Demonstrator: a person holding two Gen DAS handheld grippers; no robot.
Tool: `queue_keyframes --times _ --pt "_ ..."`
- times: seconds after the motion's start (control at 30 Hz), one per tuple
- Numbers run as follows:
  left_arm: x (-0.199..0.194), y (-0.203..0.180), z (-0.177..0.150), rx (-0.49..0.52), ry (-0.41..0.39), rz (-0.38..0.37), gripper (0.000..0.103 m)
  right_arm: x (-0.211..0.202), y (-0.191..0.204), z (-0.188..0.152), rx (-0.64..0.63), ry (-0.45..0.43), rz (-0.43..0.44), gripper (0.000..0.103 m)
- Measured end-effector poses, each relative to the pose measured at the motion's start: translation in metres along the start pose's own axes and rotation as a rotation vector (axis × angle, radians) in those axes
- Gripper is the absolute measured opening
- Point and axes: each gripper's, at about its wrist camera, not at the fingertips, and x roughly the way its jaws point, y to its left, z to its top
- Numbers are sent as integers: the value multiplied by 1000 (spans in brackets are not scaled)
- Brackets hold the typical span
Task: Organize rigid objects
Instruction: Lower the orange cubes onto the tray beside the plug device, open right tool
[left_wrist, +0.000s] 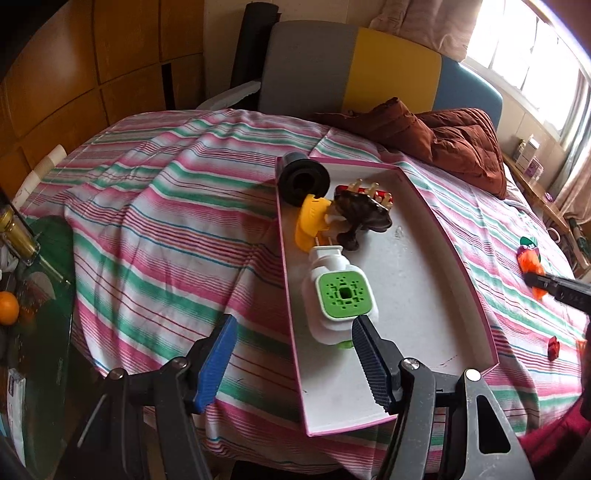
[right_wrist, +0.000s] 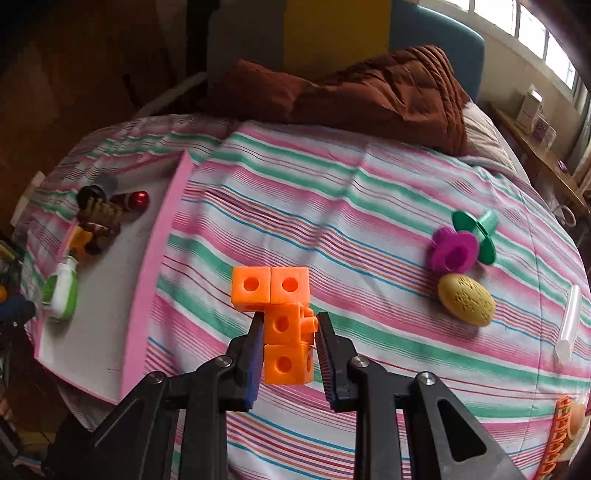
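Step in hand, as I read it: right gripper (right_wrist: 289, 332) carrying a piece toward the box. Its jaws are closed down on the orange linked-cube piece (right_wrist: 284, 314), pads pressed to the lower cubes w/ two cubes sticking out above at 12 o'clock. The piece looks lifted off the striped bedspread (right_wrist: 369, 206), though can't be sure it's fully clear.

Pink-rimmed box lid (left_wrist: 476, 295) sits on the bed, at 9 o'clock from the right gripper. Already in it: white-and-green plug-in device (left_wrist: 341, 295), yellow plastic piece (left_wrist: 310, 218), brown toy figure (left_wrist: 364, 214), black roll (left_wrist: 303, 179), all bunched along the left wall & far end.

Left gripper (left_wrist: 291, 350) hovers at the box's near left corner, jaws spread wide, holding nothing; right pad just beside the plug-in device.

Not yet boxed, at 2 o'clock from the right gripper: purple and green ring toy (right_wrist: 461, 247), tan egg-shaped piece (right_wrist: 466, 300), clear tube (right_wrist: 569, 325).

Next move prob. calls for swinging the cubes left over the pink rim, lowering onto the bare white floor at the near end, then releasing.
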Motion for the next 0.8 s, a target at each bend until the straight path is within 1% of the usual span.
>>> queue_keyframes --times 0.17,0.3,0.37,0.43,0.5,0.63,0.67,0.7,0.73,0.8 --pt "1 9 0 -23 1 4 65 -12 59 24 -95 -57 114 26" --pt "0 16 -1 -36 1 8 65 -2 108 33 -160 -40 201 26" --pt "1 20 -1 -42 2 12 65 11 130 35 -197 -15 210 26" --pt "1 24 -2 -50 5 15 65 29 146 37 -215 30 212 26" --pt "2 27 -3 -58 8 19 65 48 157 38 -211 87 211 26" --pt "2 30 -4 -65 10 22 65 76 177 41 -193 135 226 26" --pt "2 30 -4 -63 9 23 65 83 180 41 -189 151 218 27" --pt "2 30 -5 -61 7 25 65 88 184 41 -189 159 204 27" --pt "2 30 -5 -60 7 27 65 86 187 41 -199 130 197 28" --pt "3 31 -5 -60 10 26 65 88 194 40 -214 134 193 31"
